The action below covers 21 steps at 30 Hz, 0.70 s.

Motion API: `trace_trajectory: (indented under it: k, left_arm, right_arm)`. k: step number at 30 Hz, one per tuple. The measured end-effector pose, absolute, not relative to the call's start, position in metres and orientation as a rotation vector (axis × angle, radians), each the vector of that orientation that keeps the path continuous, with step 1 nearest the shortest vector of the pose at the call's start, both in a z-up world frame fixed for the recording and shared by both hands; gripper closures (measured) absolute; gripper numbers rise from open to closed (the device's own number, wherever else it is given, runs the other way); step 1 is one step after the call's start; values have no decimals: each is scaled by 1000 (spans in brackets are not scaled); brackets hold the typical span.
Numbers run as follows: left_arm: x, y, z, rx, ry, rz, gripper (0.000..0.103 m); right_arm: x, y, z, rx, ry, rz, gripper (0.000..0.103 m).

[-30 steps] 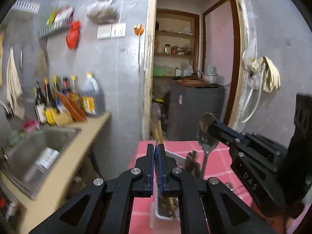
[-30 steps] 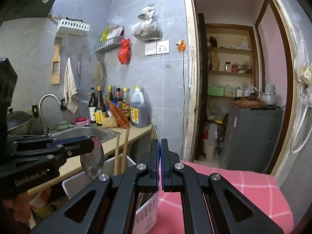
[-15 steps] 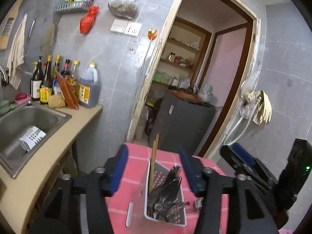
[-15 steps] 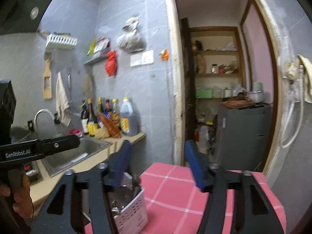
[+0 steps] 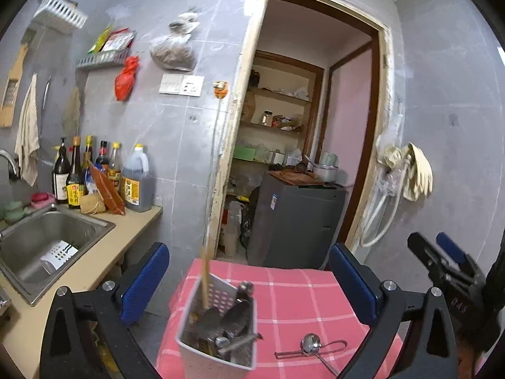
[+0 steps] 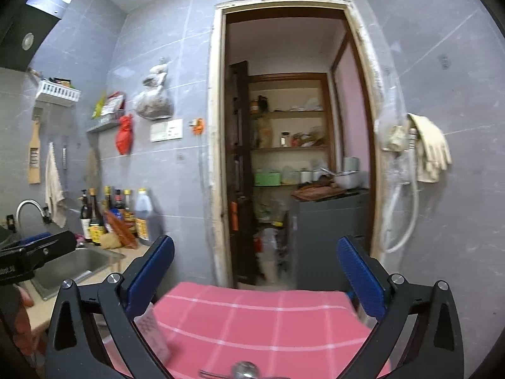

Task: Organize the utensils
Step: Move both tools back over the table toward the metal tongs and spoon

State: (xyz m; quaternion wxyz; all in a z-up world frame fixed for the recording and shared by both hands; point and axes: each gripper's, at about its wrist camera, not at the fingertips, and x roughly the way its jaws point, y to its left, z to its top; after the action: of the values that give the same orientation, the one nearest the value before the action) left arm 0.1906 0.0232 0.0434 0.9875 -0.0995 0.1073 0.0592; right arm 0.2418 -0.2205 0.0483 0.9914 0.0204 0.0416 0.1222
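Both wrist views above pink table (image 5: 303,287), facing doorway (image 6: 293,158)

Both grippers spread wide, holding nothing

The left gripper (image 5: 249,279) has its blue-padded fingers (image 5: 143,279) far apart at 8 and 4 o'clock; the right gripper (image 6: 252,279) is splayed alike, and appears at 3 o'clock of the left view.
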Motion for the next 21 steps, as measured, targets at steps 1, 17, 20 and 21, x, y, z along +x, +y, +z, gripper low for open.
trace_trajectory:
  k: [1, 17, 20, 21]
  left_arm:
    - [189, 14, 42, -186, 216, 114, 1]
    - [194, -81, -14, -128, 319, 56, 1]
    - [202, -92, -32, -118, 386, 41, 1]
    - [205, -94, -37, -118, 402, 38, 1]
  right_arm:
    - [240, -227, 47, 41, 87, 235, 1]
    - [246, -320, -17, 65, 277, 156, 1]
    - [256, -329, -41, 91, 348, 191, 1]
    - [260, -332, -50, 103, 377, 207, 1]
